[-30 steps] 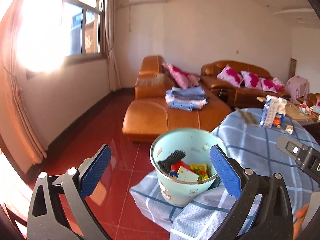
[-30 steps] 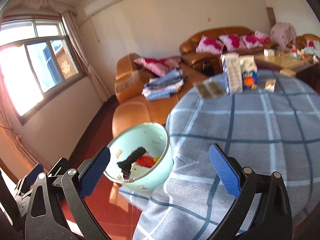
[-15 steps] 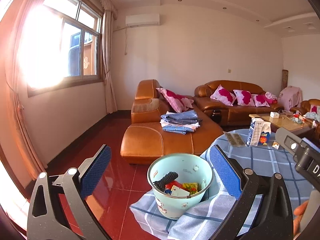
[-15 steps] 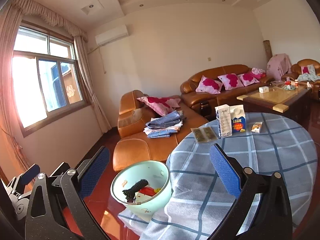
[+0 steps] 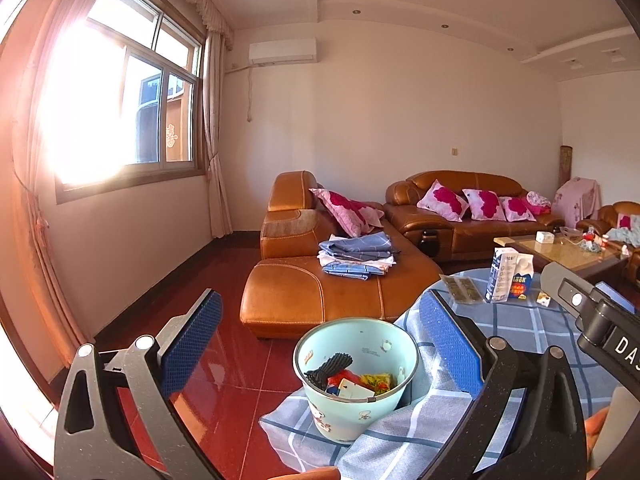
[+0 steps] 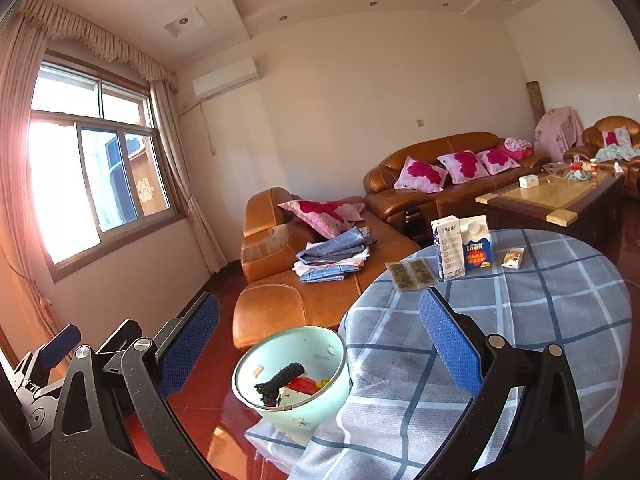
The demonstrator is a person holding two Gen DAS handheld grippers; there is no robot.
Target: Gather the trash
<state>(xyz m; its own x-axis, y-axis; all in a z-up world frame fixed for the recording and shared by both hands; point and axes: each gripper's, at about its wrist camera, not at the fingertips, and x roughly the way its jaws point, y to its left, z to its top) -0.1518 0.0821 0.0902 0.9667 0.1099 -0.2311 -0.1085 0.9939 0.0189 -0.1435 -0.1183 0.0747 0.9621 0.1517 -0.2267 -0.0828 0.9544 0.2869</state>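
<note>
A sunny living room with a round table (image 6: 560,320). Both the left gripper (image 5: 320,344) and the right gripper (image 6: 320,344) are spread wide, holding nothing. Far across the table stand light, easily squashed cartons (image 6: 464,252); grab their flat sides gently. The bin (image 6: 294,380) waits just beside the table

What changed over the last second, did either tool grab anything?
No. Both the left tool and right tool tilted up and drew back from the bin, so more ceiling shows. Both stayed open and empty. The bin, cartons and packets on the table stayed put.
</note>
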